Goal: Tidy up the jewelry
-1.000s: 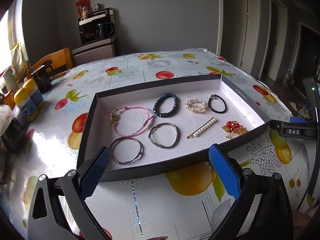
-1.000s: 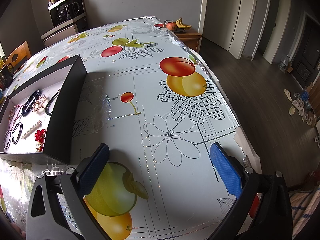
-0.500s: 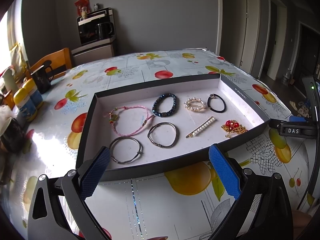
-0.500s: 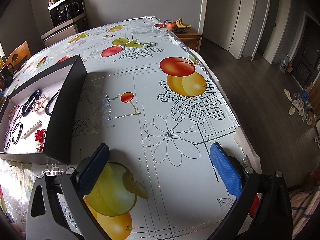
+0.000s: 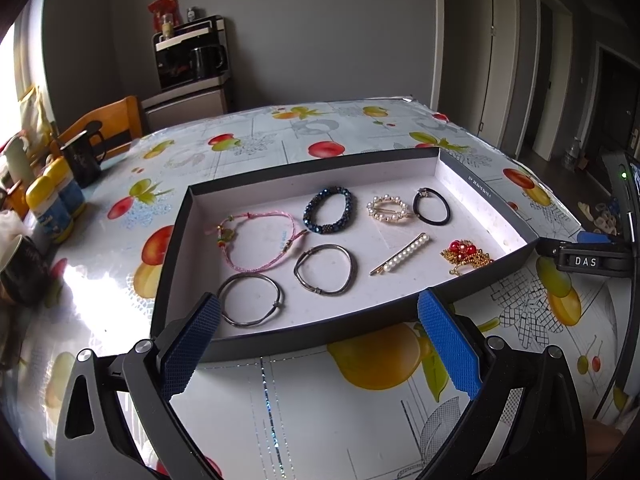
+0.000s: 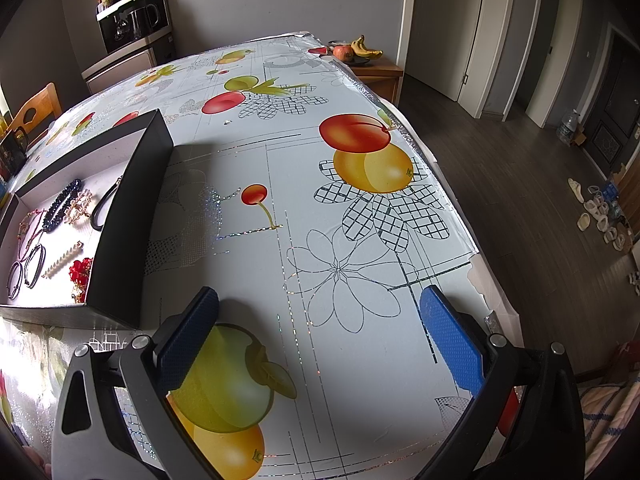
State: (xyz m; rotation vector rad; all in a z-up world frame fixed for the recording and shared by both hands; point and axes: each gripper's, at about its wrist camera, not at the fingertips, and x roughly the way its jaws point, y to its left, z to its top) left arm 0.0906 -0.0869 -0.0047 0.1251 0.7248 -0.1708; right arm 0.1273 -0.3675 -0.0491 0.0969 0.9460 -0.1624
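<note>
In the left wrist view the left gripper [image 5: 319, 350] fills the bottom of the frame, its blue-padded fingers [image 5: 191, 350] spread wide with nothing between them, hovering over the bench [image 5: 340, 408] just short of the near wall of the black tray [image 5: 320, 330]. The tray sits mid-frame, white inside, with the jewelry laid apart on its floor. Nearest the fingers, lower left, lies a silver bangle [image 5: 251, 300], with a second bangle [image 5: 325, 269] to its right. Above them rests a pink cord bracelet [image 5: 258, 246]; at centre top is a dark beaded bracelet [image 5: 329, 210], then a pearl ring clip [image 5: 388, 209] and a black hair tie [image 5: 431, 212] toward the upper right. A pearl bar pin [image 5: 401, 259] lies slanted below those, and a red-and-gold chain piece [image 5: 466, 254] is by the tray's right near corner.

In the right wrist view the right gripper [image 6: 320, 352] is likewise wide apart and empty, over bare fruit-print cloth at the bottom of the frame, with the tray at the left edge, well apart from it.
</note>
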